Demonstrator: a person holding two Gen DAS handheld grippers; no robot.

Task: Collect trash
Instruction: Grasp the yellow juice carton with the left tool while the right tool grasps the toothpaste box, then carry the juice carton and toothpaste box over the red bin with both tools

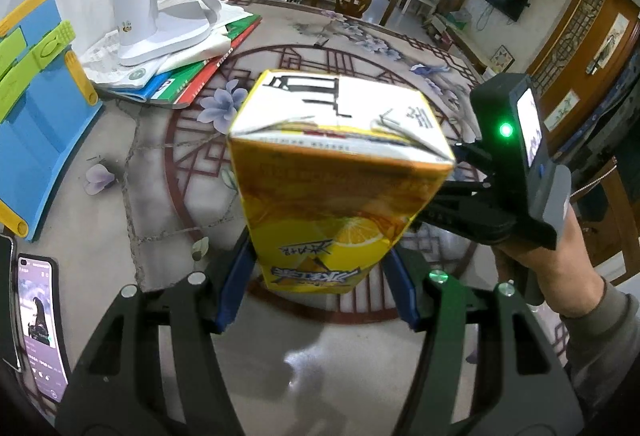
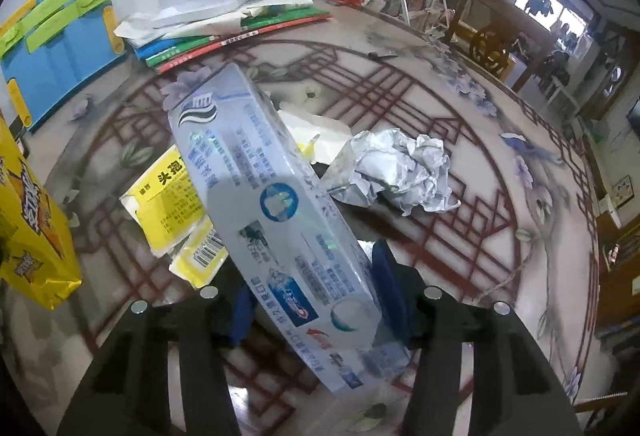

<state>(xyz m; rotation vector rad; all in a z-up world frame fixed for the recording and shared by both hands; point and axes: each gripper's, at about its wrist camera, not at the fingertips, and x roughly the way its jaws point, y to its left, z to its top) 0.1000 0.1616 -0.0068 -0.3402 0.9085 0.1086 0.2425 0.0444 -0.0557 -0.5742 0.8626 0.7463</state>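
Observation:
My left gripper (image 1: 320, 276) is shut on a yellow lemon-tea carton (image 1: 340, 175) and holds it above the round patterned table (image 1: 140, 163). The carton also shows at the left edge of the right wrist view (image 2: 32, 232). My right gripper (image 2: 316, 296) is shut on a pale blue toothpaste box (image 2: 272, 203), held tilted above the table. On the table beyond it lie a crumpled ball of white paper (image 2: 396, 171), a yellow flattened packet (image 2: 172, 203) and a pale torn wrapper (image 2: 320, 135). The right gripper's body and the hand holding it (image 1: 520, 171) show at the right of the left wrist view.
A white desk lamp (image 1: 160, 11) stands on a stack of books (image 1: 192, 75) at the table's far left. A blue and green stand (image 1: 36, 107) lies at the left. A phone (image 1: 40, 324) with a lit screen lies at the near left. Chairs stand beyond the table.

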